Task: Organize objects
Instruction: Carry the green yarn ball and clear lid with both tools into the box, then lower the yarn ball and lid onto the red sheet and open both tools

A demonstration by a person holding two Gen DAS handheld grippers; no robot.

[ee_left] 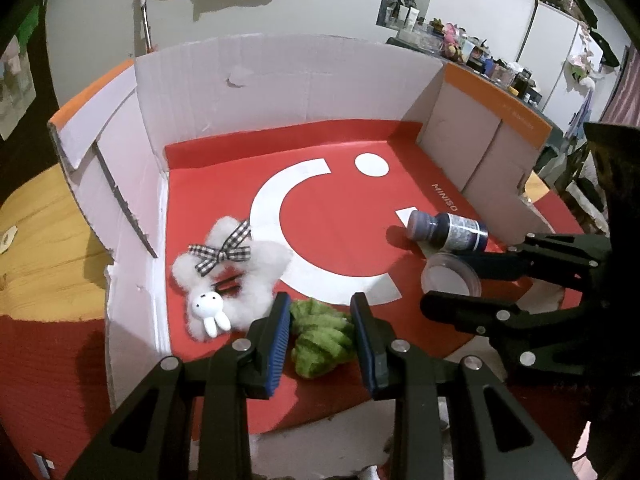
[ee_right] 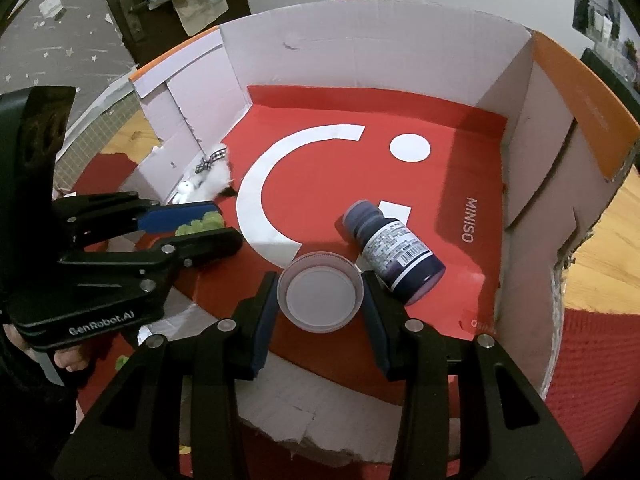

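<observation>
Left gripper point(ee_left: 320, 334): fingers point(ee_left: 276, 344) straddle the green fuzzy scrunchie point(ee_left: 320, 336). The near blue pad seems to touch the fluff and the far one stands close, but the pile hides the contact lines, so I cannot tell whether this is a grip or only a bracket.

Right gripper point(ee_right: 320, 300): fingers point(ee_right: 264, 320) either side of the clear round lid point(ee_right: 320, 292), pads against its rim on both sides, jaws narrowed to its width. Reads as closed on the lid. The lid sits flat, hollow side up, which gives the pads a firm edge to pinch.

All places taken from the box point(ee_left: 280, 80), a white cardboard carton with orange-topped flaps, lined with a red bag point(ee_left: 320, 220) bearing a white smile mark. Scrunchie and lid both lie at the box's near, torn-down edge, scrunchie toward the left wall, lid toward the right. That low edge is likely why both grippers come in over it, pointing steeply down.

Just beyond the lid, touching or nearly so, a dark purple bottle point(ee_right: 396, 252) lies on its side, cap pointing to the far wall. Against the left wall: a white fluffy hair clip point(ee_left: 228, 272) with gingham bow and small rabbit charm.

Box rests on a wooden surface point(ee_left: 36, 240).
</observation>
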